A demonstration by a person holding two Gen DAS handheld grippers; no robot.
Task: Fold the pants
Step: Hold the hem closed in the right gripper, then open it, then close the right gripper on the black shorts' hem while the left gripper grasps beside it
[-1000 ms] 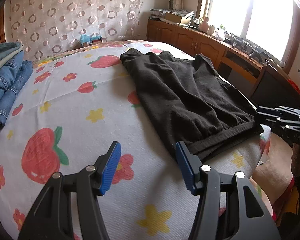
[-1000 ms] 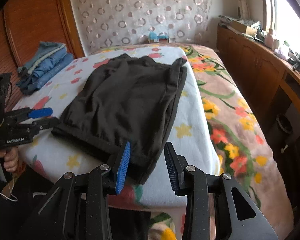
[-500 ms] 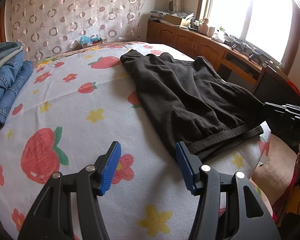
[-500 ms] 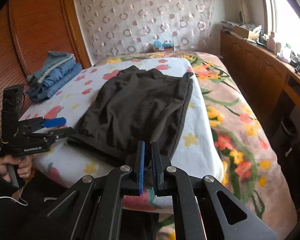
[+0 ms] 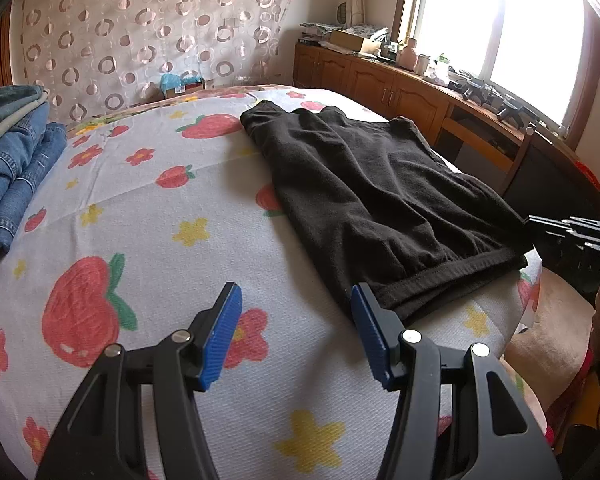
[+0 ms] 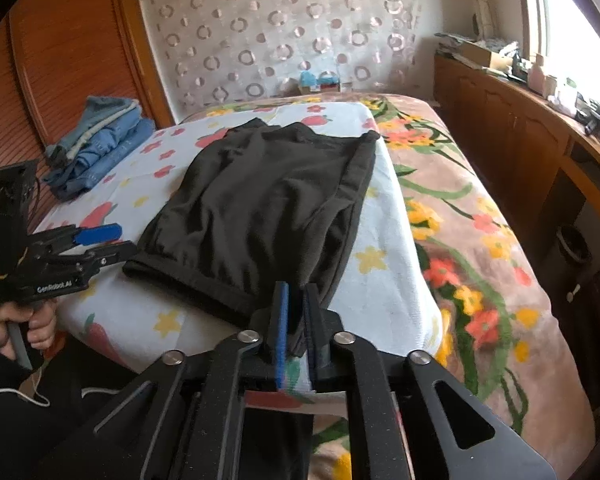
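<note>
Right claw point(image 6: 294, 320) pinching near corner of black pants point(image 6: 260, 208) flat on the bed point(image 6: 384, 288), jaws easing apart, left claw point(image 5: 296, 336) spread and empty: thin bite, hem may slip when lifted.

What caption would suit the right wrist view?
Right gripper, jaws easing open, pinches the black pants' near corner on the strawberry sheet.

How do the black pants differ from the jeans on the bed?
The pants are black; the jeans are blue. The pants lie spread out flat, while the jeans are folded and stacked in a pile. The pants reach the bed's near edge; the jeans sit farther back, by the wooden wall. Both rest on the strawberry blanket.
</note>
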